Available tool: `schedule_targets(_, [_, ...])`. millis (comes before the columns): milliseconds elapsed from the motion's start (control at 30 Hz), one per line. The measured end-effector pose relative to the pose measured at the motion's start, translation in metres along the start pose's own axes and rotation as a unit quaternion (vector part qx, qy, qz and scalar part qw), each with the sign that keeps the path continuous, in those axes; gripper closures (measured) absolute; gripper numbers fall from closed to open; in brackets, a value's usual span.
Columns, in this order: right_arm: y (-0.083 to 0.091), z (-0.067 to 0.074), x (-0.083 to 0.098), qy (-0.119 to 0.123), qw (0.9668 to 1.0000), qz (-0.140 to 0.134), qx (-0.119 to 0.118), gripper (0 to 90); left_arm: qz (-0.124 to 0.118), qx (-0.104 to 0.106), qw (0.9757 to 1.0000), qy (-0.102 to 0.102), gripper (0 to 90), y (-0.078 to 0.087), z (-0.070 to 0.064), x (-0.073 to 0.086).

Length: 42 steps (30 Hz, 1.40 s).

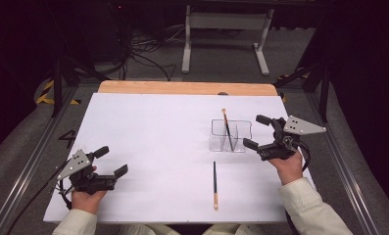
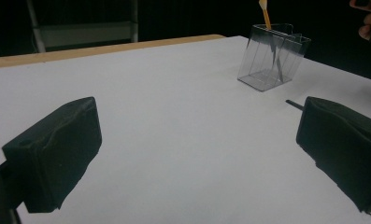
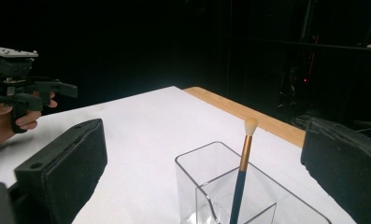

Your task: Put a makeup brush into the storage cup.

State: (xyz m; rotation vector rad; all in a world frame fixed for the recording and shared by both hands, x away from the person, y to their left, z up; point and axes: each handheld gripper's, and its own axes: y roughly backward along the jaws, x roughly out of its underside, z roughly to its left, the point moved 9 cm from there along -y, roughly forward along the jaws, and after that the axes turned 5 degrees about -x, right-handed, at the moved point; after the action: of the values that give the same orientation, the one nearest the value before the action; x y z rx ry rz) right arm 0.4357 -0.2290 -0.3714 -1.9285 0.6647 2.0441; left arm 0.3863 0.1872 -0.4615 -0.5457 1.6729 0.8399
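Observation:
A clear plastic holder (image 1: 230,135) with compartments stands on the white sheet, right of the middle. One thin brush (image 1: 227,128) stands tilted in it, pale tip up. A second brush (image 1: 214,183) lies flat on the sheet, nearer me. My right gripper (image 1: 256,131) hovers just right of the holder, jaws wide open and empty. In the right gripper view the holder (image 3: 211,186) and the standing brush (image 3: 243,172) lie between and beyond its jaws. My left gripper (image 1: 111,160) rests open and empty at the near left; its view shows the holder (image 2: 272,70) far off.
The white sheet (image 1: 148,137) covers most of a wooden table, whose bare edge (image 1: 182,88) runs along the far side. Metal rails flank the table. A white frame stands on the floor beyond, with cables beside it.

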Motion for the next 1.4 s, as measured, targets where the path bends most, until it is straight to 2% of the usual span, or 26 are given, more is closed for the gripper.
schedule_targets(300, [0.005,0.005,0.005,0.006,0.9998,0.016,-0.007,1.1,0.003,0.002,1.0000,-0.003,1.0,-0.001,-0.003,-0.001])
schedule_targets(833, [0.013,0.007,0.008,0.003,0.9999,0.010,-0.005,1.1,0.004,0.019,0.9996,-0.022,0.6,-0.005,-0.013,-0.008])
schedule_targets(1000, [0.014,0.011,0.011,0.006,0.9997,0.022,-0.008,1.3,0.006,0.028,0.9991,-0.032,0.6,-0.007,-0.018,-0.010])
schedule_targets(1200, [0.015,0.018,0.013,0.016,0.9986,0.046,-0.021,1.0,0.010,0.029,0.9991,-0.030,0.6,-0.007,-0.019,-0.009])
schedule_targets(1400, [0.013,0.022,0.015,0.026,0.9971,0.067,-0.025,0.5,0.010,0.029,0.9991,-0.028,0.6,-0.007,-0.018,-0.008])
